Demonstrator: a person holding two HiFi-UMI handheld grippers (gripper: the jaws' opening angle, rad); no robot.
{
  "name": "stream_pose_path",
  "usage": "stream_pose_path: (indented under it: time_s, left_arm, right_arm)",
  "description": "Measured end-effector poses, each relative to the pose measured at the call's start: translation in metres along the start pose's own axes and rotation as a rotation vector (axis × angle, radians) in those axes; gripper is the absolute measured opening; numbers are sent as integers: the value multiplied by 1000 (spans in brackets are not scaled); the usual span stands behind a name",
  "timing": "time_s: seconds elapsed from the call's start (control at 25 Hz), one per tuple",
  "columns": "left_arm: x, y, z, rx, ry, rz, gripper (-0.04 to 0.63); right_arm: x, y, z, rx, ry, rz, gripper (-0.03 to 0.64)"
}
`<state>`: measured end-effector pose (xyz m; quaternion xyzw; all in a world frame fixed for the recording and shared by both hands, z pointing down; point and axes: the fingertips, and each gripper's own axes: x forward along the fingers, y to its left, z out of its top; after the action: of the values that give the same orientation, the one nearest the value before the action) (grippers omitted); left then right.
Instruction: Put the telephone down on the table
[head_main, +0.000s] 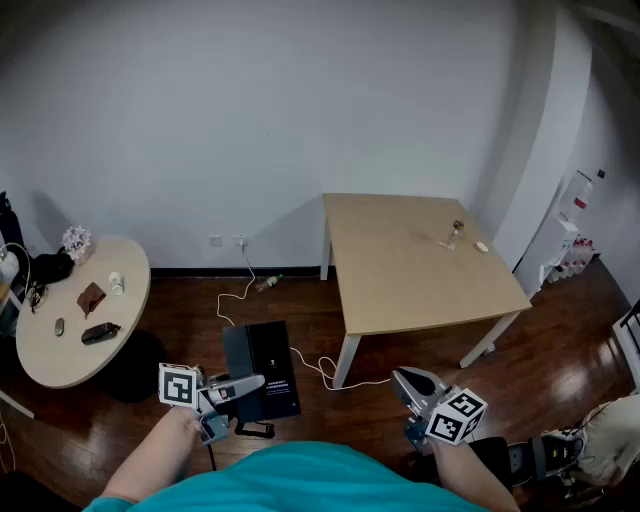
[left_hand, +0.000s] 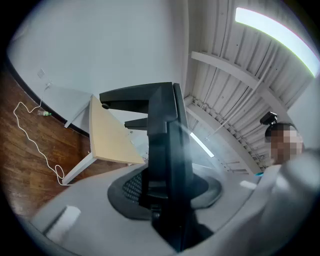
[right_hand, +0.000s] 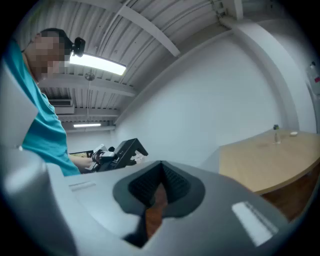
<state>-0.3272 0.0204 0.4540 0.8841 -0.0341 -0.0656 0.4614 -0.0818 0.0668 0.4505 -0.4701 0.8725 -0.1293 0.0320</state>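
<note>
With the left tongs (head_main: 246, 387) clenched on the black telephone (head_main: 266, 362), we should carry it level onto the square tabletop (head_main: 400, 290); right tongs (head_main: 402, 379) are closed, empty.

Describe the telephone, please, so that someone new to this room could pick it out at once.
Start at the square wooden table and come down towards the person in the teal top. The telephone is the flat black slab clamped in the left tongs, above the dark floor; nothing else black is held.

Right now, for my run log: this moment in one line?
left gripper: shut on telephone | right gripper: shut, empty | table: telephone not yet there
</note>
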Motion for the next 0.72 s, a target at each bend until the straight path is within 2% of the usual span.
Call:
stream_pose_path:
  time_s: [0.2,0.36,0.52,0.72]
  left_arm:
    - [35,1,-12,5,0,37,175]
    - [72,-6,-20,-23,-4,-12,175]
    - [96,4,-21,-58,28,-15,175]
    - [114,30,1,-74,56,-47,175]
  right_arm:
    - [-33,-25,6,-9,7,-11,0]
    - [-52,-47,6,-11,18,-27,0]
    - [-58,-66,6,1,18,-50,0]
    - [-42,-89,7,11,19,-91,0]
